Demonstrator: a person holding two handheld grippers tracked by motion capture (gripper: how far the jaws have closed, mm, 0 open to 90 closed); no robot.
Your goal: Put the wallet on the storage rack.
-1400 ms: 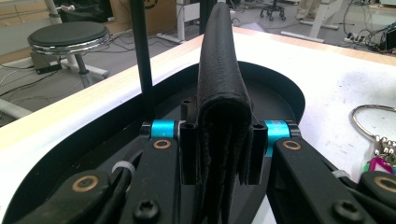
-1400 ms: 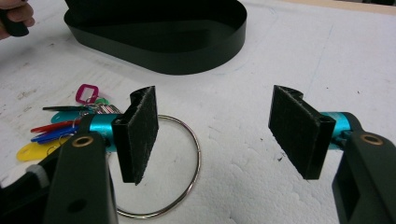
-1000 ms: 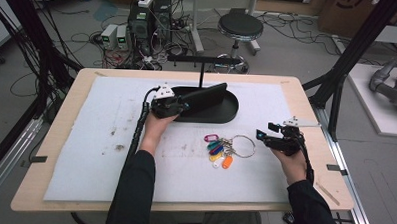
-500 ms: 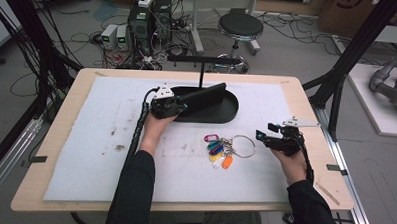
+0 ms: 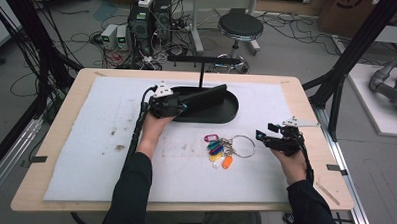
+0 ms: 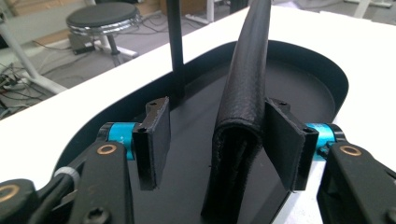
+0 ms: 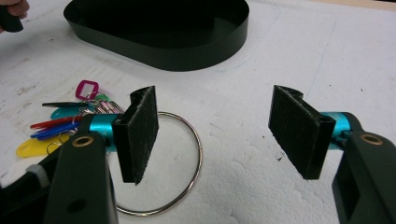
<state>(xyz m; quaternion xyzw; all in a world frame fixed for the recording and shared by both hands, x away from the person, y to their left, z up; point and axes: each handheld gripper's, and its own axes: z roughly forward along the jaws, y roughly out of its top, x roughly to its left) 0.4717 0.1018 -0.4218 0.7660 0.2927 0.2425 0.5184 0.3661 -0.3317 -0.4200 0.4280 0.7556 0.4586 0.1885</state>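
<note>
A black folded wallet (image 5: 203, 95) stands on edge in the black oval tray (image 5: 226, 115). My left gripper (image 5: 180, 107) is open around its near end. In the left gripper view the wallet (image 6: 243, 107) rests against the right pad, and the left pad (image 6: 156, 135) stands apart from it. A bunch of coloured keys (image 5: 216, 148) on a large metal ring (image 5: 242, 146) lies on the white mat in front of the tray. My right gripper (image 5: 263, 135) is open just right of the ring. In the right gripper view the ring (image 7: 187, 196) lies below its left pad.
A thin black post (image 5: 202, 74) with a crossbar rises from the tray's back edge. The white foam mat (image 5: 85, 138) covers most of the wooden table. A stool (image 5: 240, 27) and cabled electronics (image 5: 144, 20) stand on the floor beyond.
</note>
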